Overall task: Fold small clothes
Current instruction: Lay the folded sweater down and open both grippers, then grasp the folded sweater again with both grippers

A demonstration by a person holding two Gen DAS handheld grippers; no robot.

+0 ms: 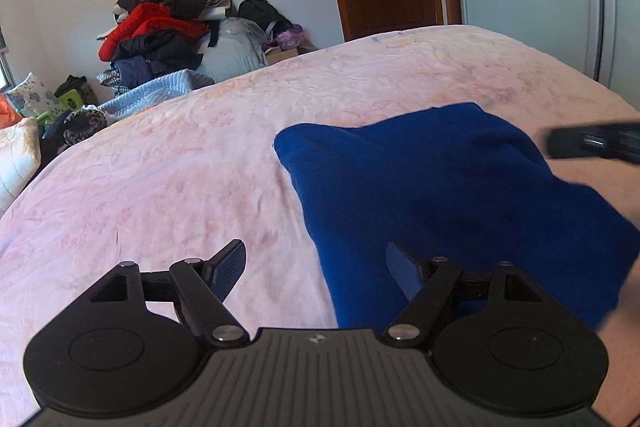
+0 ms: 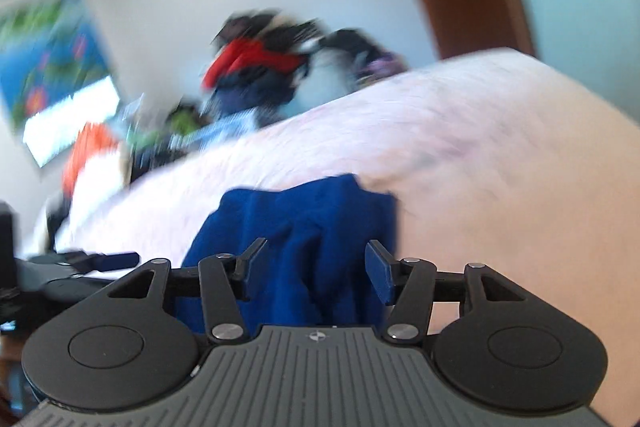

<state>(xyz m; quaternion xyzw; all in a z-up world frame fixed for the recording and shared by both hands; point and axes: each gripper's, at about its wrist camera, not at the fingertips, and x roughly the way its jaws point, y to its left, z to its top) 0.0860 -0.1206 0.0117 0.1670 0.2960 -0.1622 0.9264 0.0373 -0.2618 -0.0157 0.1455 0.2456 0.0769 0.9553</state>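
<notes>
Both grippers, left gripper (image 1: 316, 269) and right gripper (image 2: 316, 267), gaping empty over blue garment (image 1: 440, 195) on pink bedspread (image 1: 180, 167), risking fold springing loose

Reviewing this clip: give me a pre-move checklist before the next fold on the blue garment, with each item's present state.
1. Left gripper free of cloth: ok, jaws open, nothing between them.
2. Right gripper released: ok, jaws open; blue garment lies beyond them, unpinched.
3. Garment resting on the pink bedspread: ok.
4. Garment lying flat and neatly folded: not ok, it looks bunched with creases in the right wrist view.
5. Edges aligned: cannot tell, near side hidden.
</notes>
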